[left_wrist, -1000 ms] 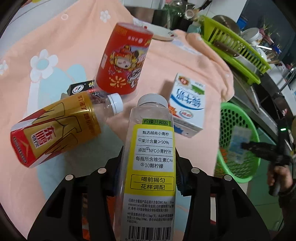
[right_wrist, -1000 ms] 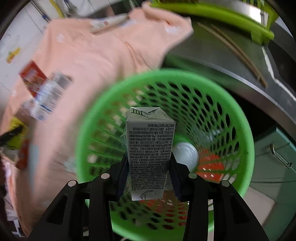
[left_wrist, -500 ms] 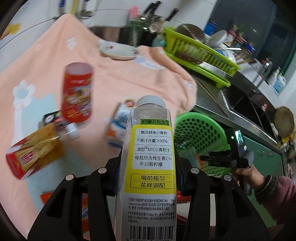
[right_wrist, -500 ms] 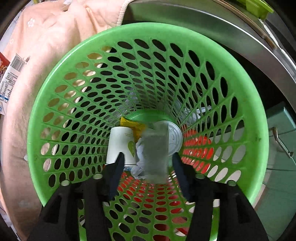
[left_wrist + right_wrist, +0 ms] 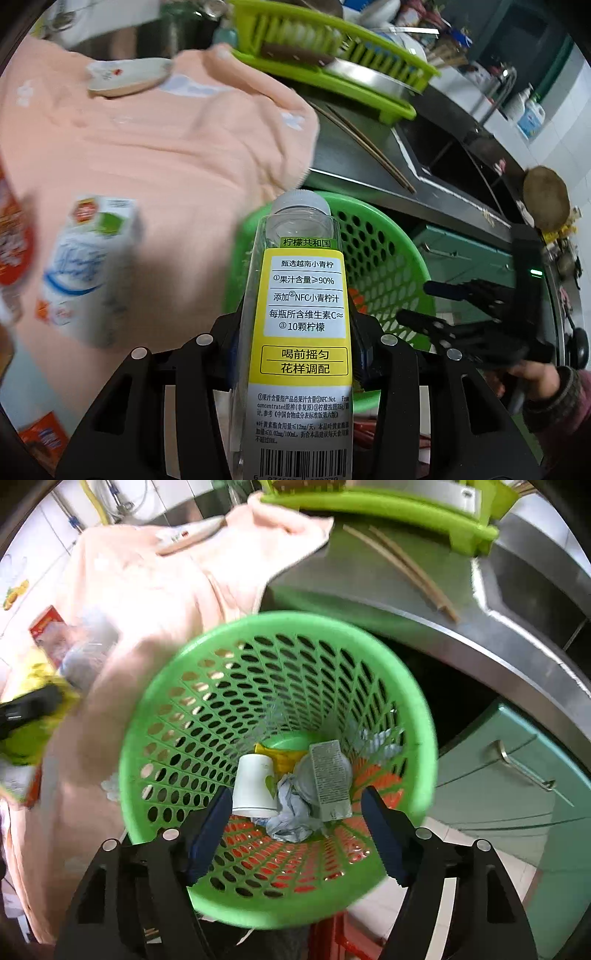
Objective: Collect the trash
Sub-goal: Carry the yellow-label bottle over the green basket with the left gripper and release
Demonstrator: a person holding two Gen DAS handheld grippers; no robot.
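My left gripper (image 5: 295, 339) is shut on a clear bottle with a yellow label (image 5: 304, 314), held over the near rim of the green mesh basket (image 5: 391, 266). My right gripper (image 5: 295, 823) is open and empty above the same basket (image 5: 155, 716). Inside the basket lie a grey carton (image 5: 330, 781), a white paper cup (image 5: 255, 786), crumpled paper (image 5: 291, 812) and a yellow wrapper (image 5: 284, 758). The right gripper also shows in the left wrist view (image 5: 424, 306), beside the basket. A white-blue milk carton (image 5: 88, 266) lies on the peach cloth (image 5: 155, 147).
A lime dish rack (image 5: 332, 55) stands on the steel counter (image 5: 461, 627), with chopsticks (image 5: 402, 568) lying in front of it. A plate (image 5: 129, 77) rests on the cloth's far side. A red can (image 5: 14, 236) is at the left. Green cabinet drawers (image 5: 517, 782) sit below the counter.
The grey carton has left my right gripper and dropped into the basket; the jaws opened wider. My left gripper has carried the bottle rightward, from above the cloth to the basket.
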